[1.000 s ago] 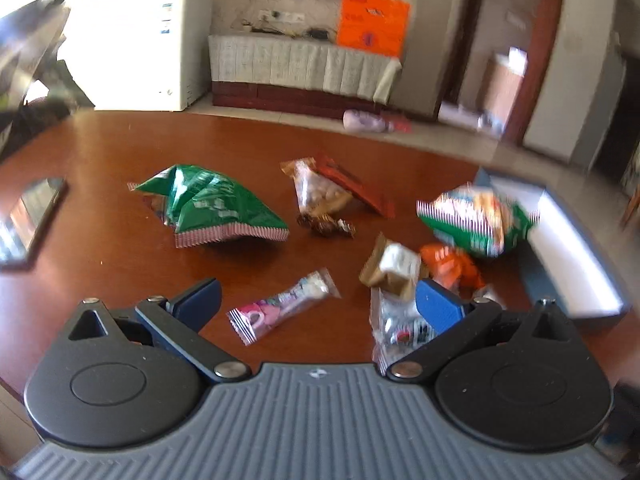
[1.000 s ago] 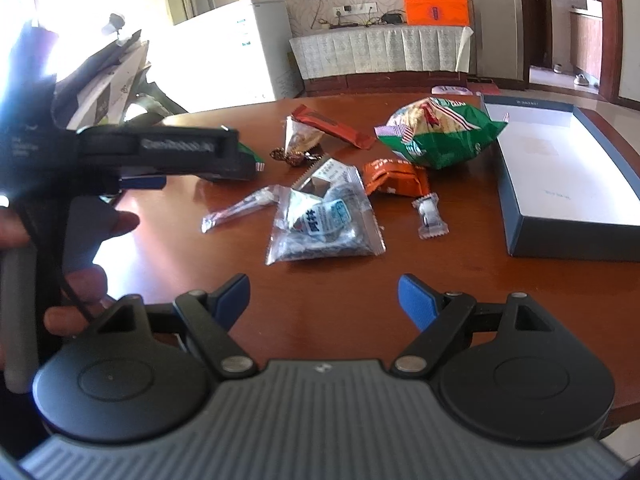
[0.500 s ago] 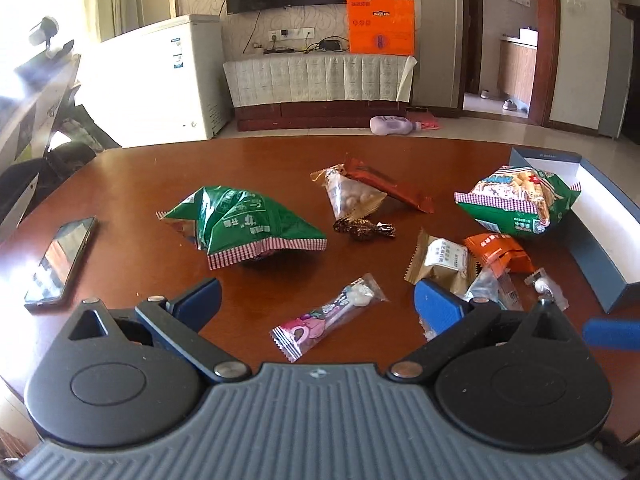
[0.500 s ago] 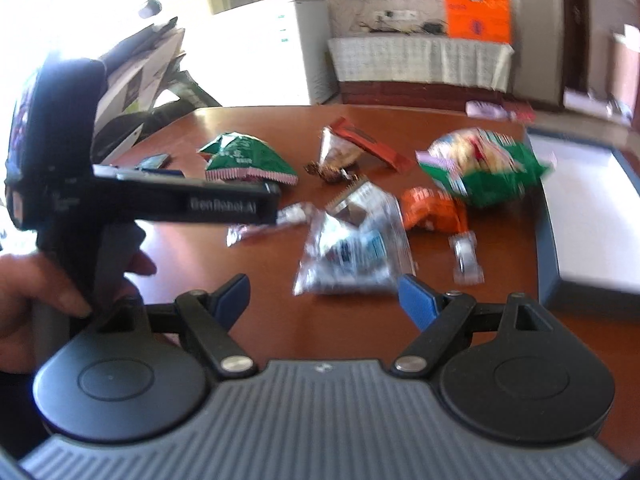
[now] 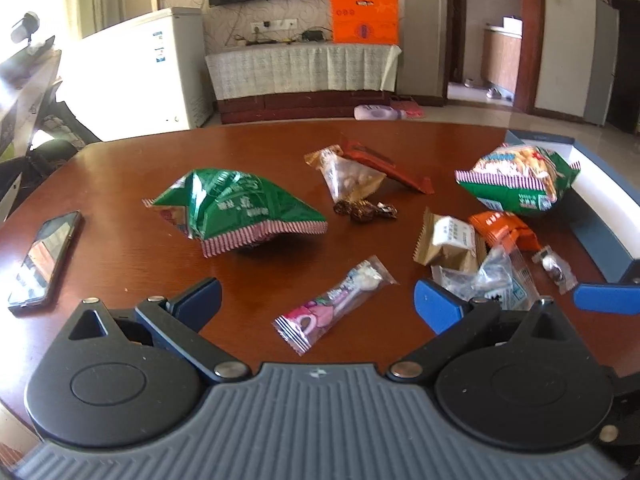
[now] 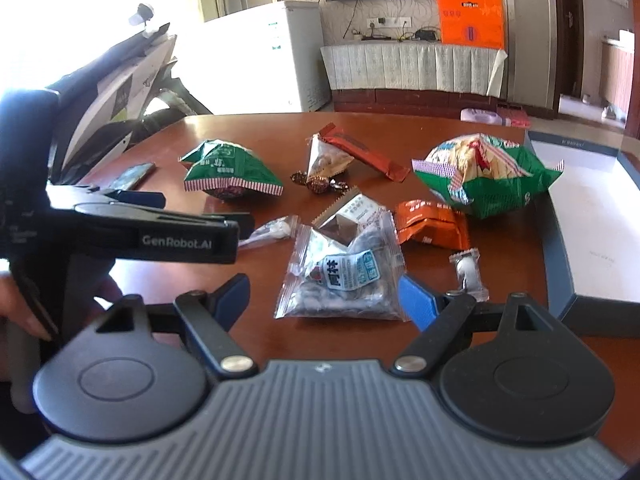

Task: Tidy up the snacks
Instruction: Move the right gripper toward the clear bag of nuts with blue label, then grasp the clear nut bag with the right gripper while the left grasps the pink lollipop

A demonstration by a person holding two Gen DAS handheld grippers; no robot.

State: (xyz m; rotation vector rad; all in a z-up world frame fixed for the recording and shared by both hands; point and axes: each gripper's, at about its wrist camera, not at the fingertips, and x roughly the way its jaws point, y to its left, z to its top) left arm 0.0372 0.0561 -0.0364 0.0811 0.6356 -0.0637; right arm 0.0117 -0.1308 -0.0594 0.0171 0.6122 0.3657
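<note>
Right now both grippers hover open and empty: the right gripper [image 6: 322, 294] has the clear packet [image 6: 344, 276] lying straight ahead between its fingers, long axis pointing away, so it looks nearer than the left gripper [image 5: 316, 300], which faces the pink candy stick [image 5: 334, 304] lying diagonally. The open box [image 6: 588, 216] sits right; "GenRobot.AI" reads on the left tool

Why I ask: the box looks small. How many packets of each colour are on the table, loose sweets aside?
Green bags: 2
Clear packs: 3
Orange packet: 1
Pink packet: 1
Tan packet: 1
Red-brown bar: 1
Total: 9
</note>
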